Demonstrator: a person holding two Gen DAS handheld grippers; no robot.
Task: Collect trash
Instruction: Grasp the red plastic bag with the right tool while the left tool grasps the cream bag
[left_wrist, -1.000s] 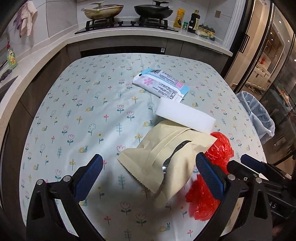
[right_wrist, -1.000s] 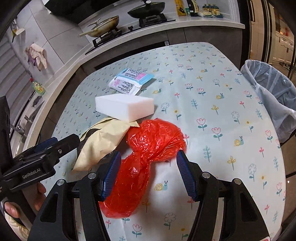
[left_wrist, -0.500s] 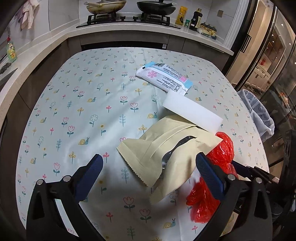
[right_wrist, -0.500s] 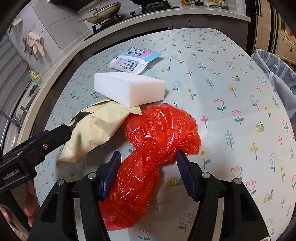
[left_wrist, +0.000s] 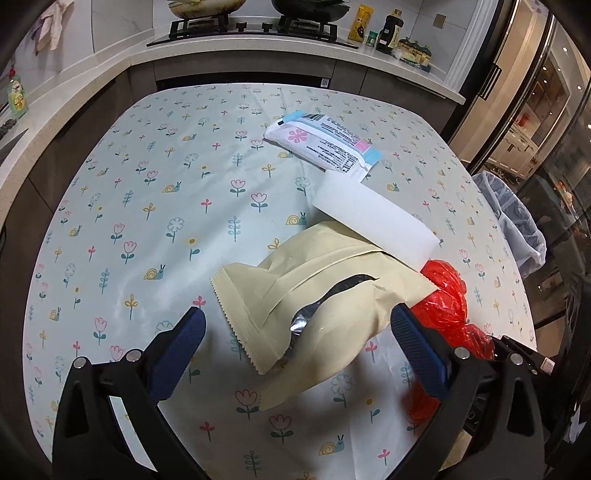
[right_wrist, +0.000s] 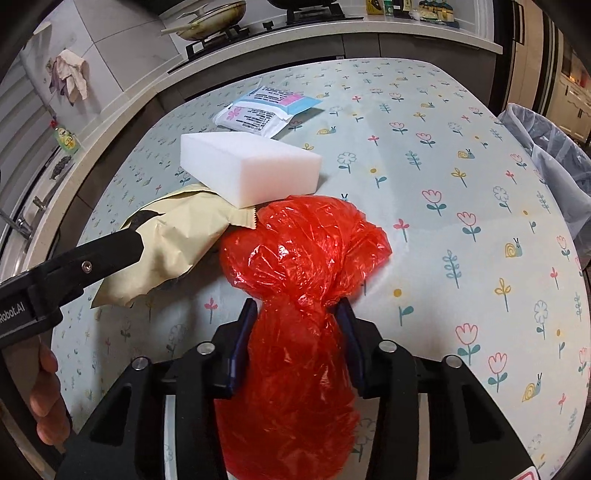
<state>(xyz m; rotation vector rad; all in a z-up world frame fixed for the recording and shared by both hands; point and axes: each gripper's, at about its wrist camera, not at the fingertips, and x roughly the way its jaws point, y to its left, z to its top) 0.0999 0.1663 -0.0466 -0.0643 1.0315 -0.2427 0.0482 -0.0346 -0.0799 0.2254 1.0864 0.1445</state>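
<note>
The right gripper (right_wrist: 295, 332) has just been closing and now pinches the red bag (right_wrist: 303, 251) beside the white sponge (right_wrist: 251, 166), presumably for binning, while the left gripper (left_wrist: 299, 343) hangs wide open, empty.

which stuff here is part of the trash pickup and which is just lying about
Part of the job:
- red plastic bag, right gripper closed on it
- beige wrapper, between the open left gripper fingers
- white and blue packet
- white foam block
- lined bin

Just lying about:
- pans on the stove
- bottles
- hanging cloth
</note>
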